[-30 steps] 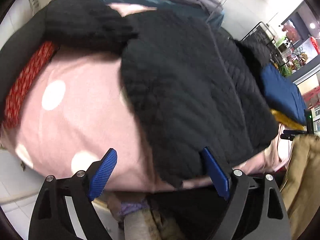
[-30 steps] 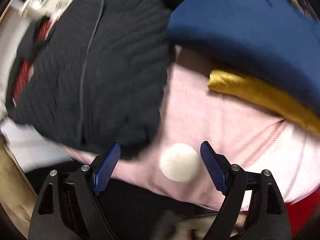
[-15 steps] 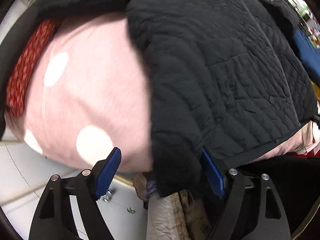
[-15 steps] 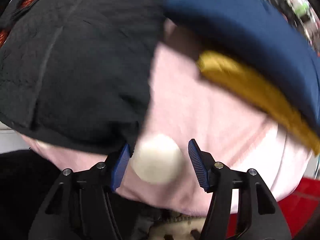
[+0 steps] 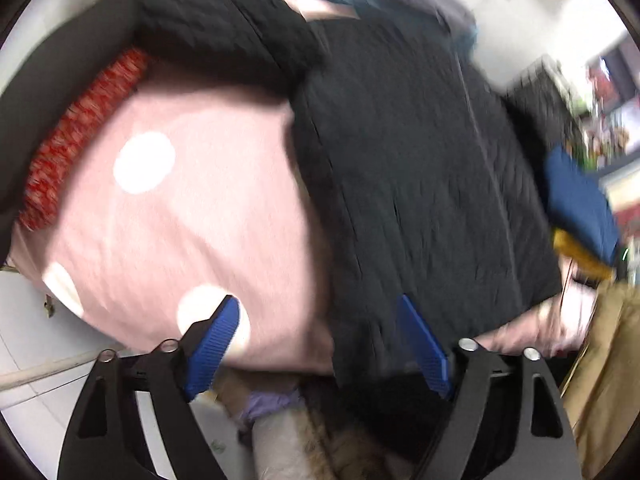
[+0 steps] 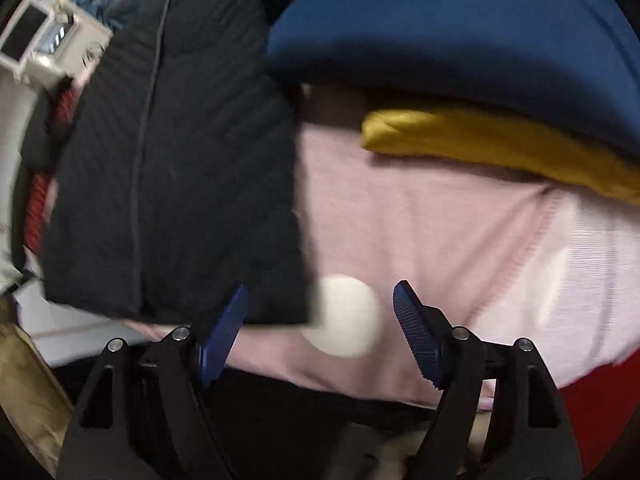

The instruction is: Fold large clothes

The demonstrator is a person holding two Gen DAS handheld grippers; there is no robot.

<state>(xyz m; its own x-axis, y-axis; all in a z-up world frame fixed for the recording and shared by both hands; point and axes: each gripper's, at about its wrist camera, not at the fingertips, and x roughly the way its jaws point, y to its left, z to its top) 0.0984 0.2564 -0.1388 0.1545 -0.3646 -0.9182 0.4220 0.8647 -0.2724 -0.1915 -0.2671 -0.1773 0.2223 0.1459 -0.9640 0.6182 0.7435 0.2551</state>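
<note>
Both grippers empty | left gripper (image 5: pixel 320 334) spread wide at near hem of black quilted jacket (image 5: pixel 420 168), right gripper (image 6: pixel 320 320) wide at its other corner | jacket lies flat on pink dotted sheet (image 6: pixel 420 216) | step: likely between folds | next: pinch both hem corners, fold away

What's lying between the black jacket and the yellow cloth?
Only the pink polka-dot sheet, bare there, separates the black jacket from the yellow cloth, seen in the right wrist view.
</note>
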